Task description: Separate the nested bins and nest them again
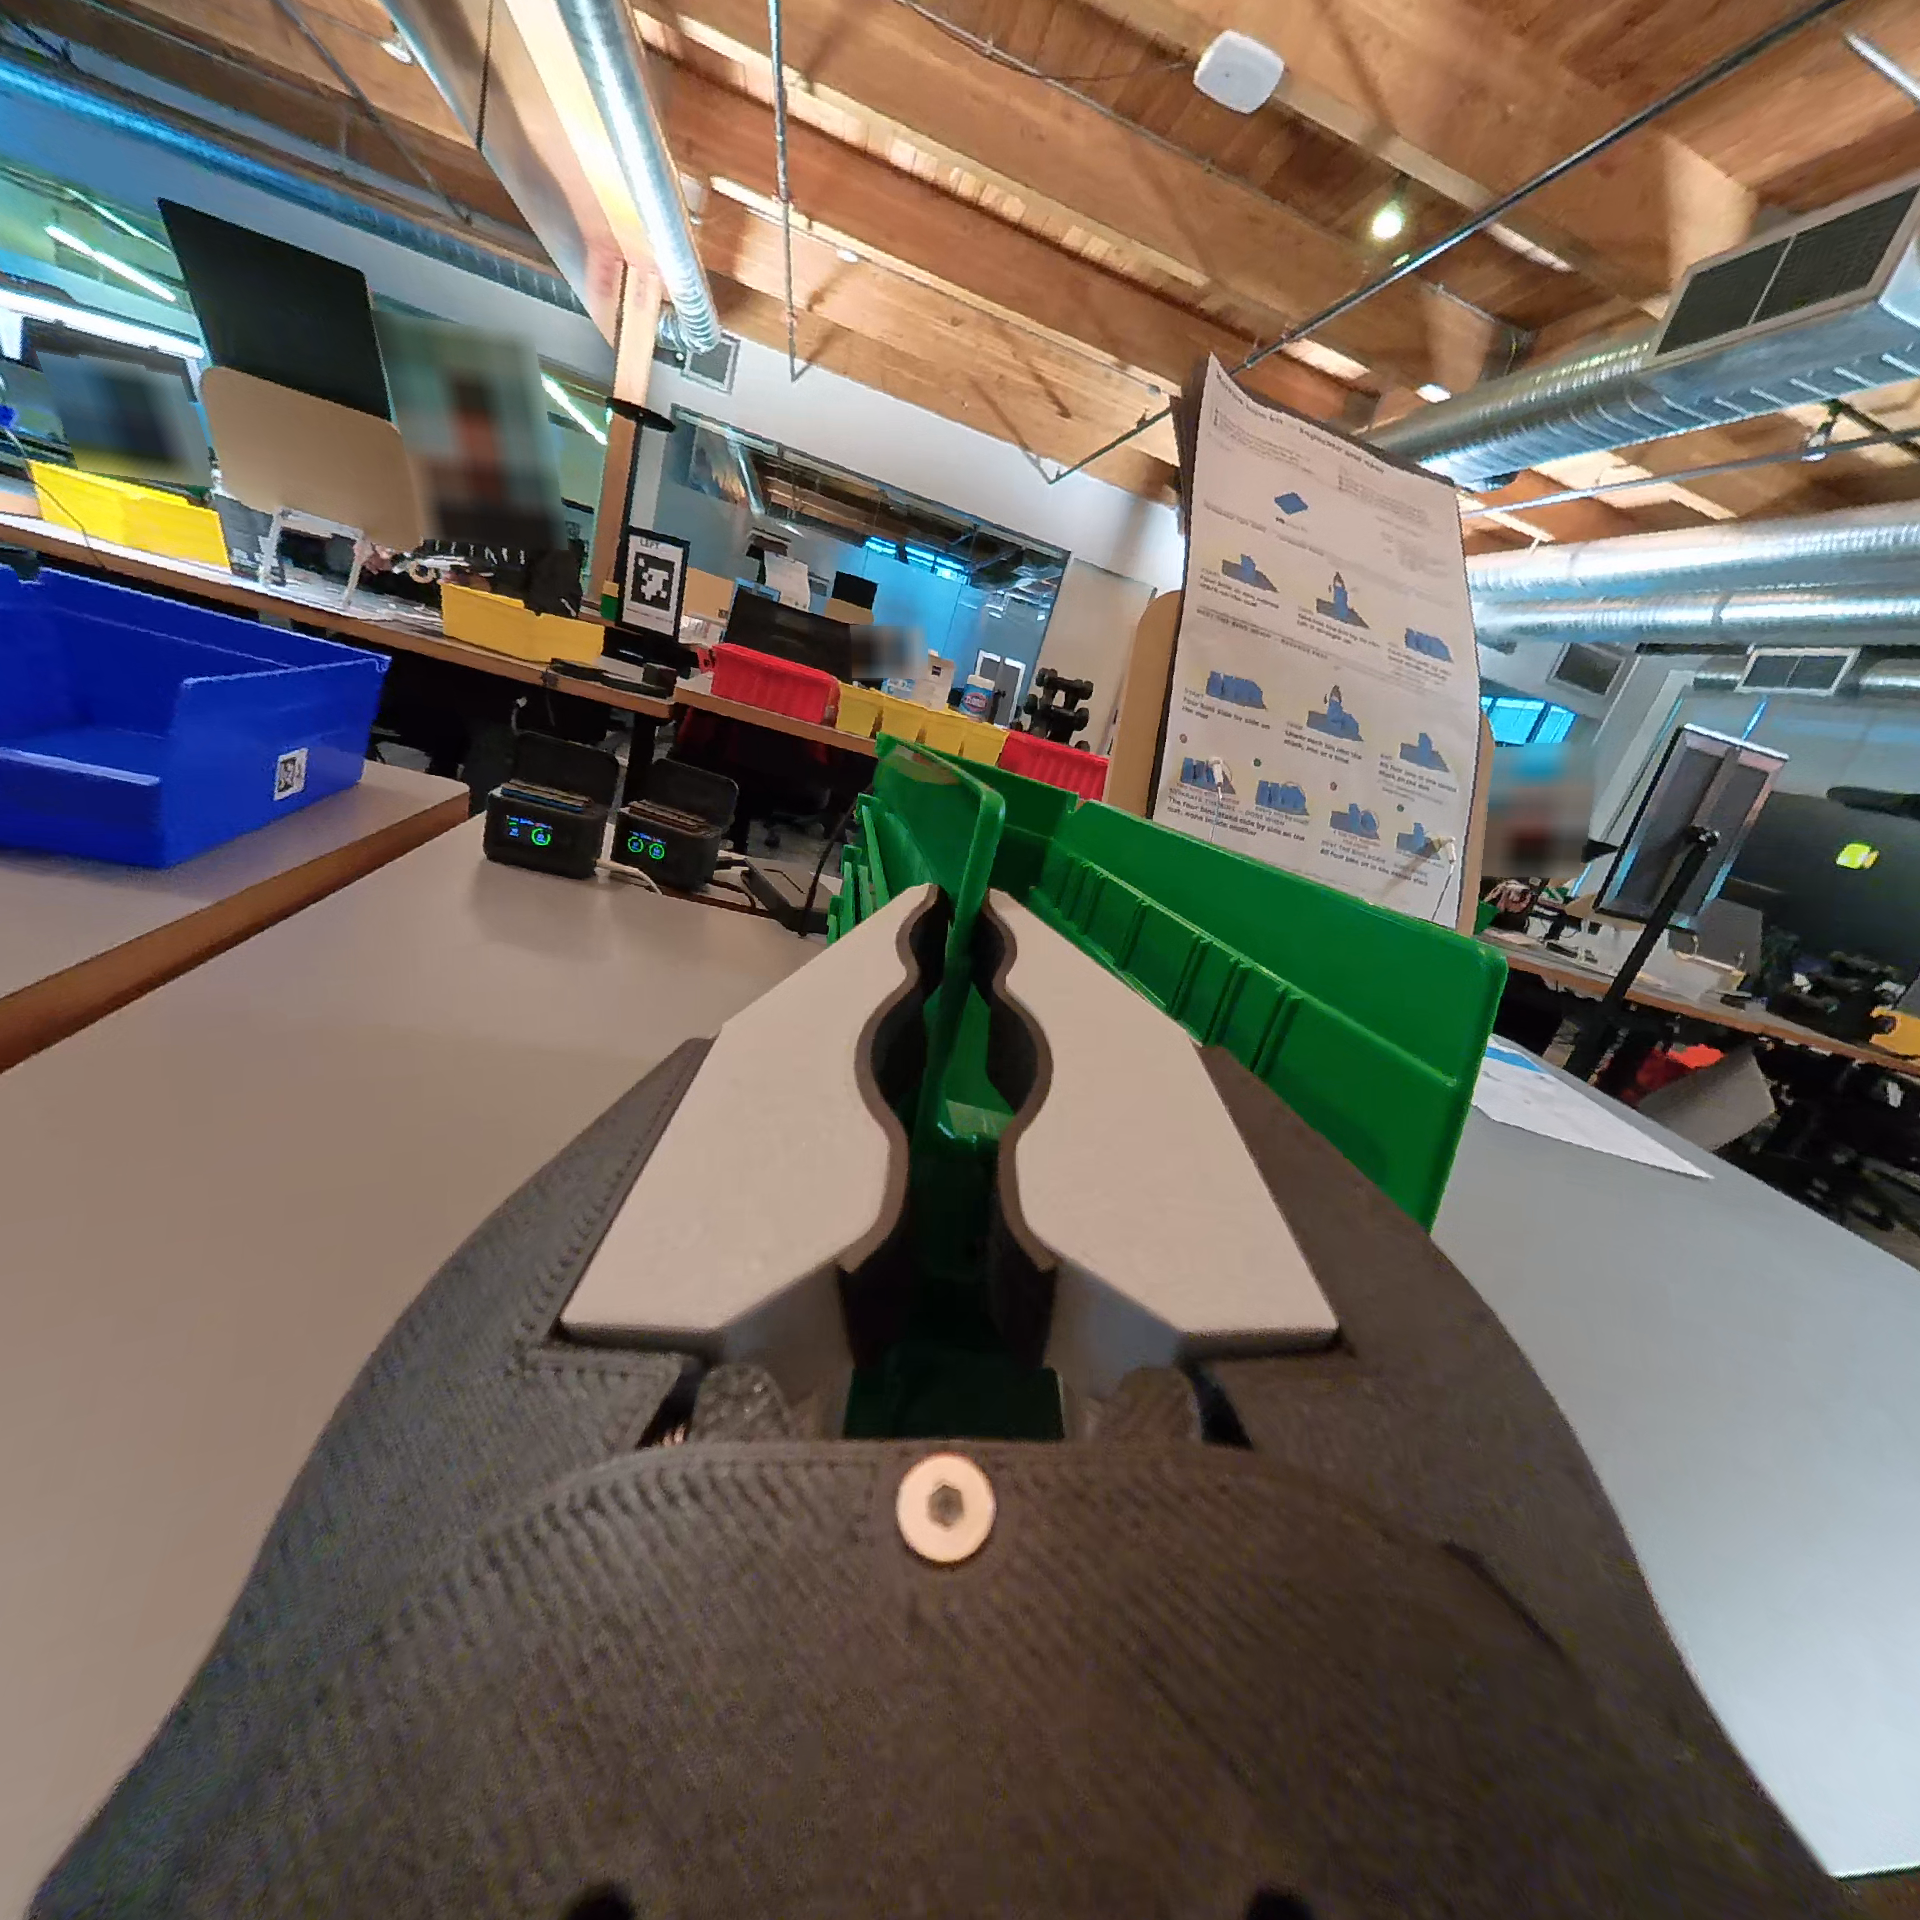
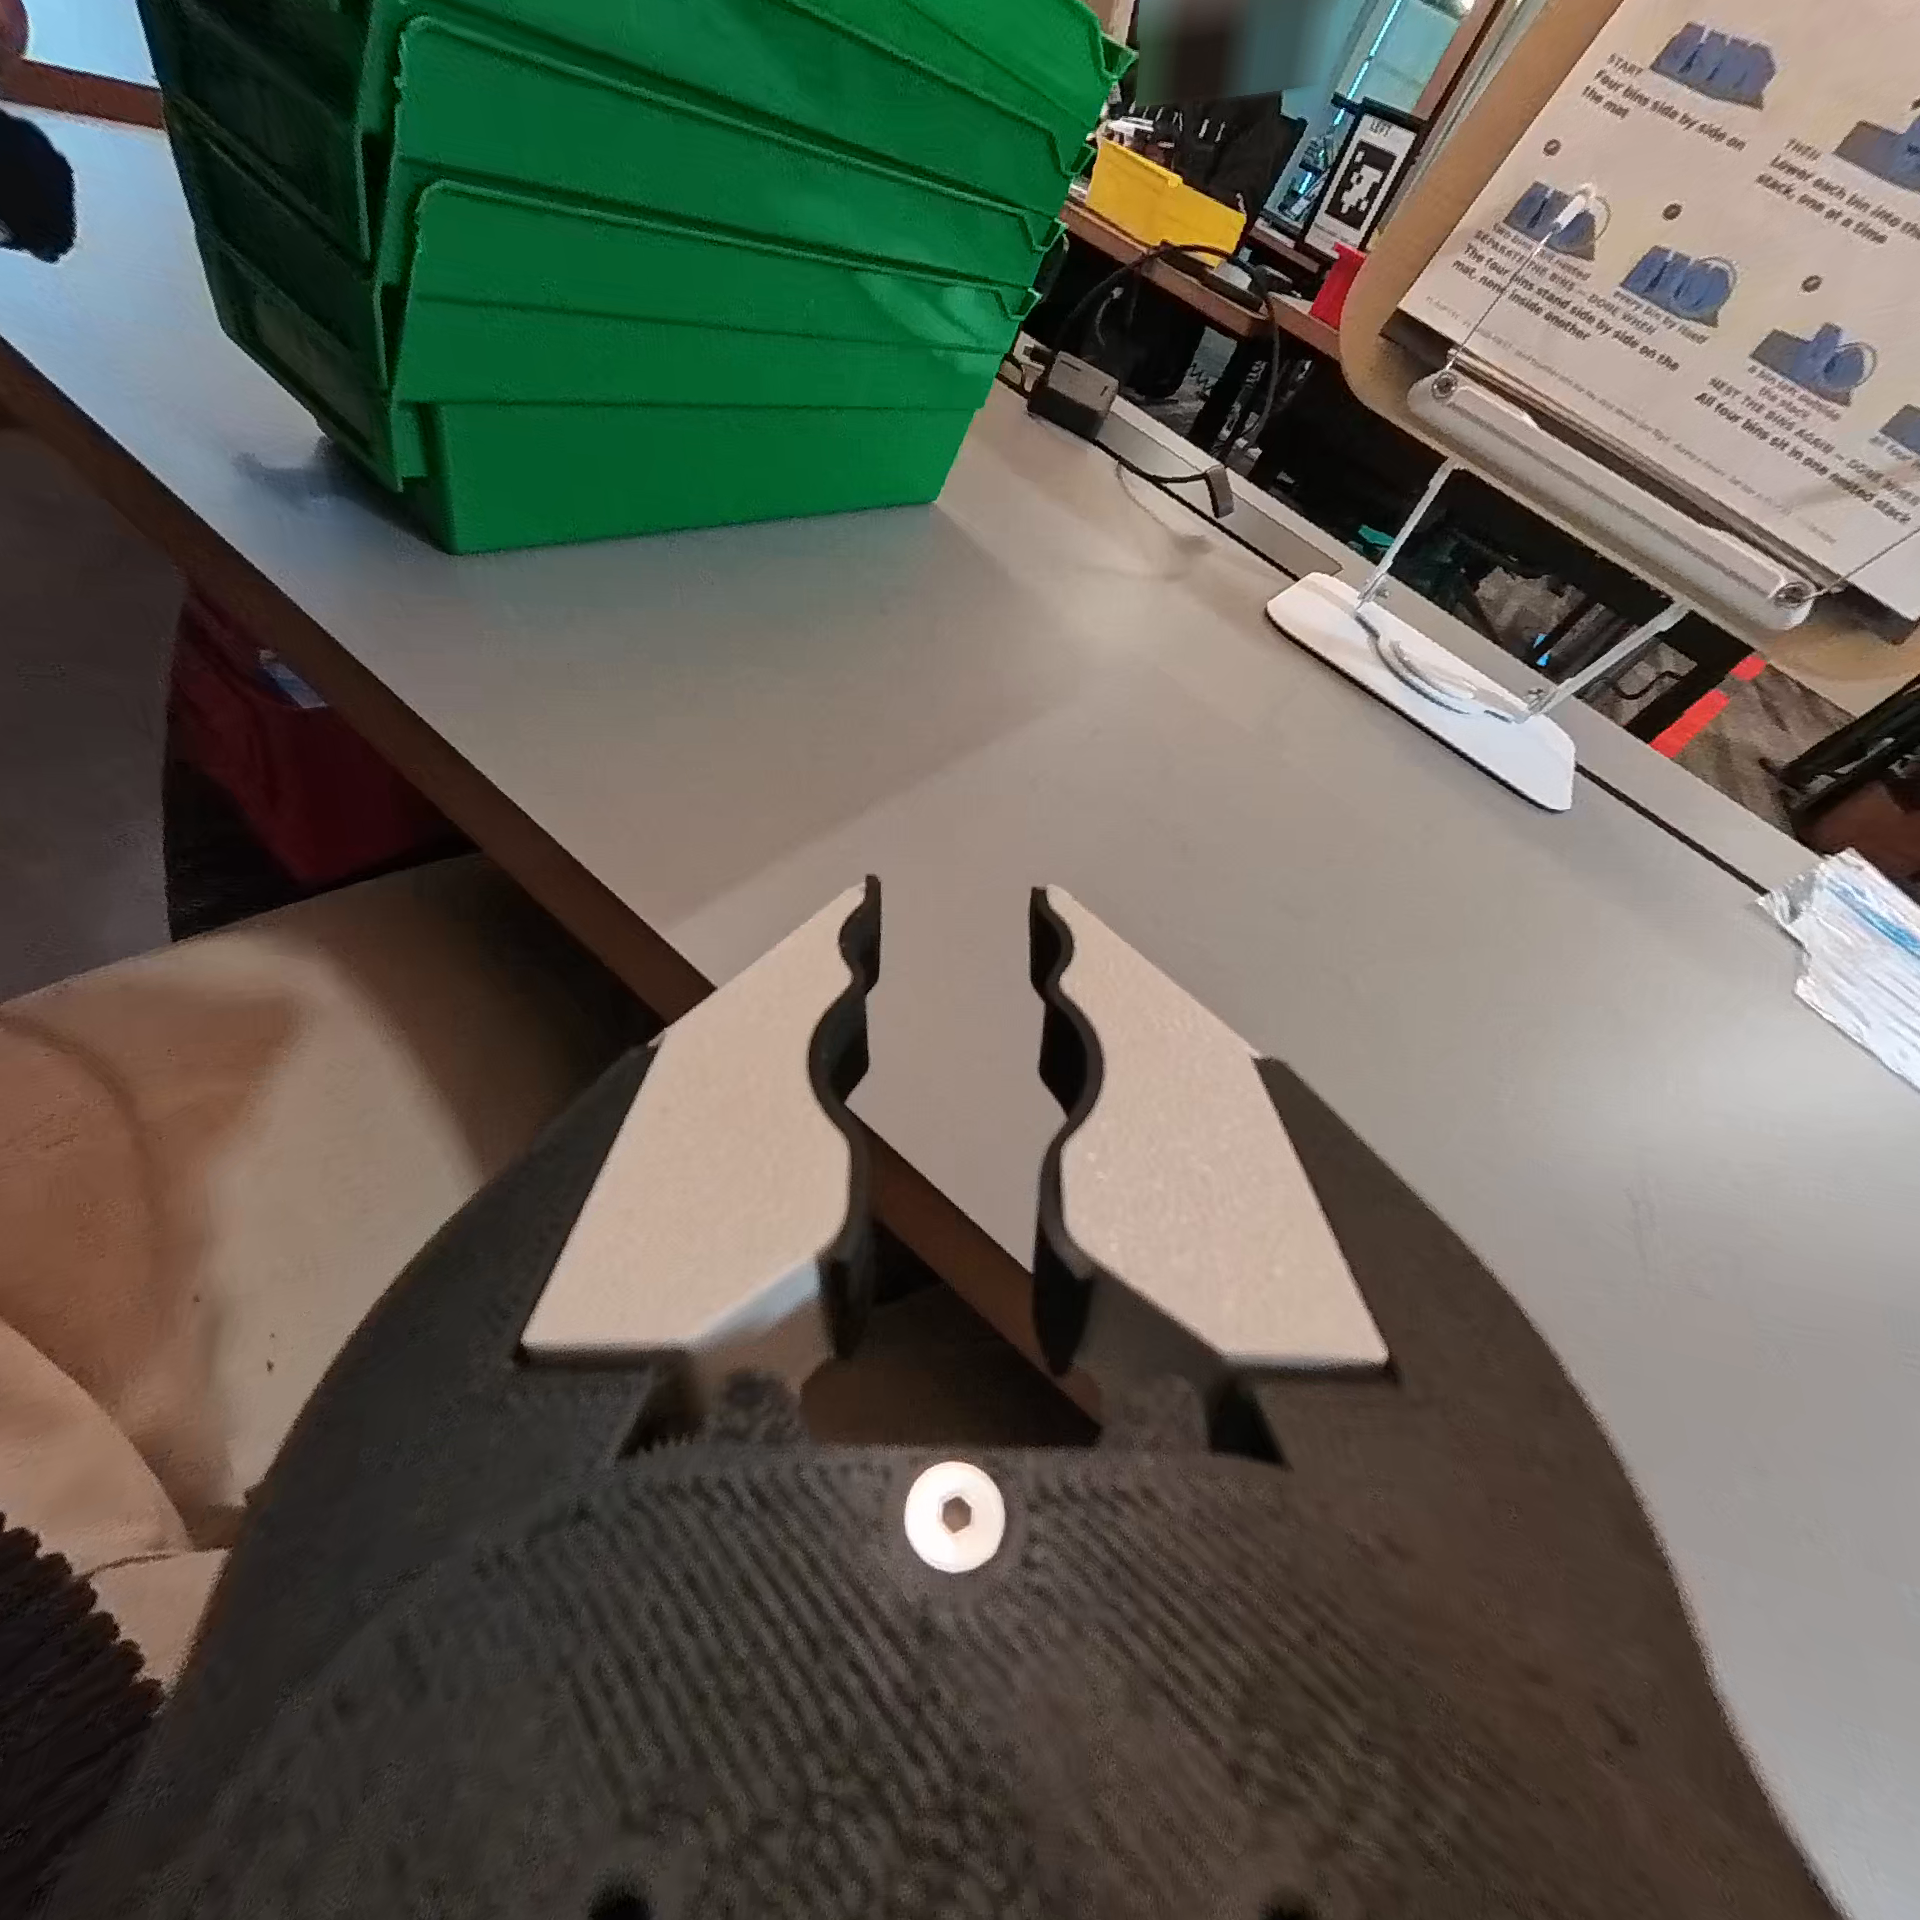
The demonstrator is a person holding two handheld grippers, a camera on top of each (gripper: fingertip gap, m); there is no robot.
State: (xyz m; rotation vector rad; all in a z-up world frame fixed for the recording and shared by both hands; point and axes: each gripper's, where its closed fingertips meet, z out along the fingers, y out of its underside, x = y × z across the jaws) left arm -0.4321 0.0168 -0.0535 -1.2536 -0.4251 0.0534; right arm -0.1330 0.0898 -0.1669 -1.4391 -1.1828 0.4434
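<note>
The green bins (image 2: 665, 260) are seen nested in one stack on the grey table (image 2: 1195, 831), each upper bin tilted a little over the one below. In the left wrist view the stack (image 1: 1247, 977) is met from its end, and a thin green wall of the top bin is caught between the two grey fingers (image 1: 790, 1101) of the left gripper (image 1: 961, 914) — the fingers are closed upon this wall and only its thickness keeps them apart. The wall runs deep between them, down to the black body of the gripper.

The right gripper (image 2: 954, 904) is held near the table edge, well apart from the stack and in front of it. Its fingers (image 2: 1174, 1174) are parted with a clear gap, and nothing is held or touched by them — only the table surface is seen through the gap.

To the right of the stack an instruction sheet (image 2: 1704, 239) on a stand is placed. To the left of the stack, on a neighbouring table, a blue bin (image 1: 177, 727) is seen.
</note>
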